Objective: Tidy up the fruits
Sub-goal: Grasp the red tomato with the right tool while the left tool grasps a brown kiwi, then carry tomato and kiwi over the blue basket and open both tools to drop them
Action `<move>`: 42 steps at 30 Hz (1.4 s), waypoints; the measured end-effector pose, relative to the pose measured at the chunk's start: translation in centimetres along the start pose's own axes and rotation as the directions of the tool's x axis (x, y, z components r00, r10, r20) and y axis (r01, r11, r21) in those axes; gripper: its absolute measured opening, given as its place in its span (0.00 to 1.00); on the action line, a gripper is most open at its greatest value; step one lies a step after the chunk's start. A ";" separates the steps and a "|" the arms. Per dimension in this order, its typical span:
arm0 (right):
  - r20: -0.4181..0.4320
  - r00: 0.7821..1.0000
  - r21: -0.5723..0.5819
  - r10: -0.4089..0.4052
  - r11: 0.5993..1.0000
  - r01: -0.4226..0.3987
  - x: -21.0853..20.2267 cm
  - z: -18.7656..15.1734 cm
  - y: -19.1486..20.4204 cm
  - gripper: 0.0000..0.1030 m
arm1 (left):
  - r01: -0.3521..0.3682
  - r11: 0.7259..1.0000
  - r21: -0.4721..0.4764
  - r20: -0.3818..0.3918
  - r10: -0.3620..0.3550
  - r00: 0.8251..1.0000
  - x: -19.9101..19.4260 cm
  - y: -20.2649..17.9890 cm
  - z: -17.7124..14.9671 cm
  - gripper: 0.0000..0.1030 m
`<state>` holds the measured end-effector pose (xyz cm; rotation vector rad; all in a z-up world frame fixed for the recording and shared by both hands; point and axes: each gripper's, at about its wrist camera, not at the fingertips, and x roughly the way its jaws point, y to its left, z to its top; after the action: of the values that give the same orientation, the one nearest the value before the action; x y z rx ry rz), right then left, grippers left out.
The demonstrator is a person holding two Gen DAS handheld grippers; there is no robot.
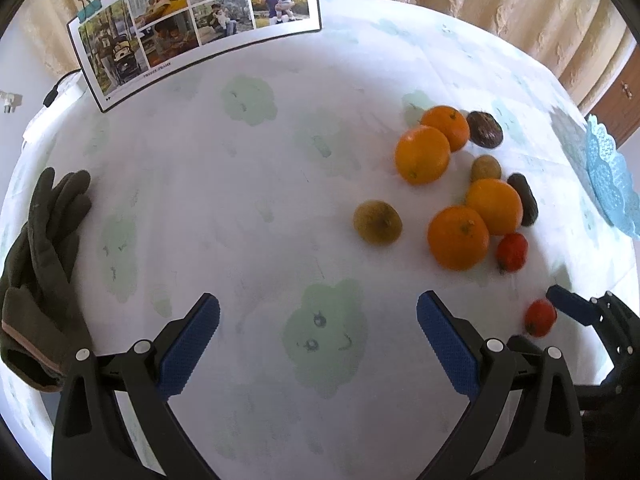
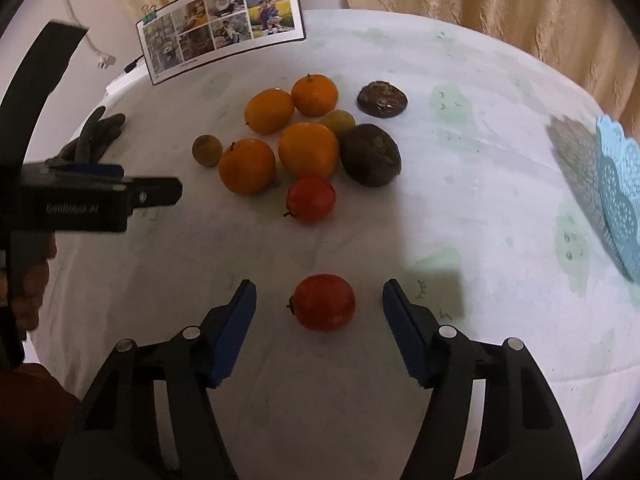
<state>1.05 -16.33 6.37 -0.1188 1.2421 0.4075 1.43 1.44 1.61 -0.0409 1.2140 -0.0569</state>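
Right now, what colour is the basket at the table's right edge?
Light blue, with a lacy openwork pattern; the basket shows best in the right wrist view.

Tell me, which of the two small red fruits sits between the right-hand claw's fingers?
The lone red fruit nearest the camera, lying between the right gripper fingers, untouched. The other red fruit sits farther back, beside the oranges.

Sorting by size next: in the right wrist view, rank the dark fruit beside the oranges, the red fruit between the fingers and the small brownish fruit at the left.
1. Dark fruit
2. Red fruit, though nearness may enlarge it
3. Brownish fruit
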 end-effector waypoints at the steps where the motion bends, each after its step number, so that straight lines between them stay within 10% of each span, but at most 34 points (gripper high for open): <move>1: 0.004 1.000 -0.002 -0.010 1.000 0.010 0.0 0.0 0.0 0.56 | 0.001 1.000 0.000 -0.010 -0.001 1.000 0.2 0.0 0.2 0.94; 5: 0.004 1.000 0.031 -0.011 0.999 0.011 -0.4 0.0 -0.8 0.30 | -0.001 1.000 0.018 0.015 0.000 1.000 0.4 0.1 0.9 0.85; 29: 0.117 0.992 0.182 -0.050 0.983 0.028 -6.3 -0.1 -7.4 0.30 | 0.080 0.996 0.035 0.034 -0.081 0.996 2.0 -1.7 3.0 0.28; 42: 0.257 0.959 0.275 -0.120 0.960 0.047 -11.4 1.2 -14.7 0.30 | 0.071 0.997 -0.002 0.112 -0.070 0.991 -2.2 -3.8 4.4 0.28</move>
<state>4.51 -32.19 15.54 0.1115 1.0055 0.1718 4.74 -2.16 5.42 -0.0916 1.1002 -0.1111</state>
